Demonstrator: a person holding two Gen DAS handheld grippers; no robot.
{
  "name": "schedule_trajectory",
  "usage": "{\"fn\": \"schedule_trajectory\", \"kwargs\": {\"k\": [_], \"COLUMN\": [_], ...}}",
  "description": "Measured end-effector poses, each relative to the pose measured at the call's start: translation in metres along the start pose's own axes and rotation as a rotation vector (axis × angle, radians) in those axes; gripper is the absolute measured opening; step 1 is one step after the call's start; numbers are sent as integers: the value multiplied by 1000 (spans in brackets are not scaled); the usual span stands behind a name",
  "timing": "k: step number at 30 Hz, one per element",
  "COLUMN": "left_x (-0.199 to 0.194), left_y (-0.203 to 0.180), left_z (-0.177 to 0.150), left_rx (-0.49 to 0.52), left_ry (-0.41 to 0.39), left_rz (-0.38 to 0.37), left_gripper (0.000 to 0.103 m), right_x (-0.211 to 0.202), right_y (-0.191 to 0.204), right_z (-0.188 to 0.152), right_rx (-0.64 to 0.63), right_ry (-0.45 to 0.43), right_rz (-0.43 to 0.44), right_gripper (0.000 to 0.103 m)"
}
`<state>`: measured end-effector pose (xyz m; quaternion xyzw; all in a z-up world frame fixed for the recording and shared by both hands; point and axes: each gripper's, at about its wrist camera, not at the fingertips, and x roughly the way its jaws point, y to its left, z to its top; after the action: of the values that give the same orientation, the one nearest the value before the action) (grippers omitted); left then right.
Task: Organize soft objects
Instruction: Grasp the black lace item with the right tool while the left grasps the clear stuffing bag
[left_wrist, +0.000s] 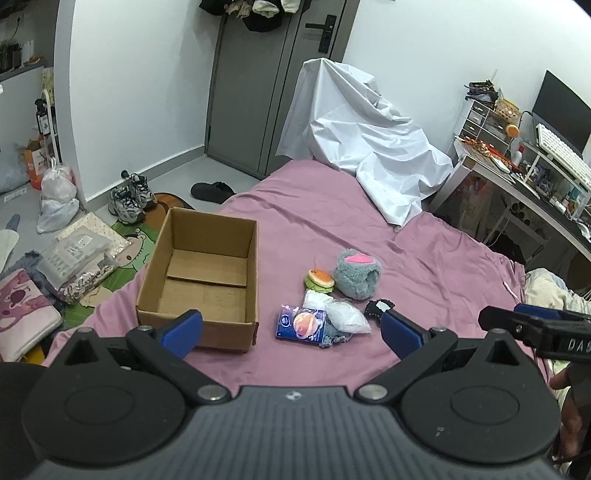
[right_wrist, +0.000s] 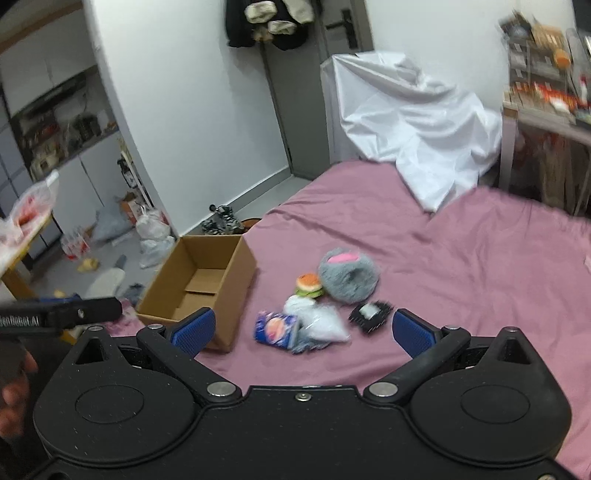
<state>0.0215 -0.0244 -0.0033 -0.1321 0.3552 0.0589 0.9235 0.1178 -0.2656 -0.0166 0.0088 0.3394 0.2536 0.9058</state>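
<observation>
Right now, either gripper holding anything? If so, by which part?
Nothing held. Left gripper and right gripper are both open and empty above the bed; the soft items lie untouched beside the empty cardboard box.

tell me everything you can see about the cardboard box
The box is plain brown corrugated cardboard, rectangular, open at the top and empty, its inner bottom flaps lying flat. It sits upright on the pink sheet near the bed's left edge, left of the pile of soft things and apart from it. Neither gripper touches it.
</observation>
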Motion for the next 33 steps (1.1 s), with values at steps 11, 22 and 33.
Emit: {"fn": "schedule_trajectory", "kwargs": {"k": [11, 22, 33], "left_x": [41, 88, 149], "left_y": [-15, -30, -42], "left_z": [6, 10, 11], "left_rx": [-15, -46, -94], "left_ry": [34, 78, 161], "left_rz": [-2, -14, -25], "left_gripper": [102, 99, 85], "right_x": [36, 73, 129], "right_y": [-33, -73, -103], "right_z": [5, 8, 2], "right_rx": [121, 290, 483], "right_ry": [76, 104, 138], "right_rz": [47, 62, 28], "right_gripper": [103, 103, 98]}}
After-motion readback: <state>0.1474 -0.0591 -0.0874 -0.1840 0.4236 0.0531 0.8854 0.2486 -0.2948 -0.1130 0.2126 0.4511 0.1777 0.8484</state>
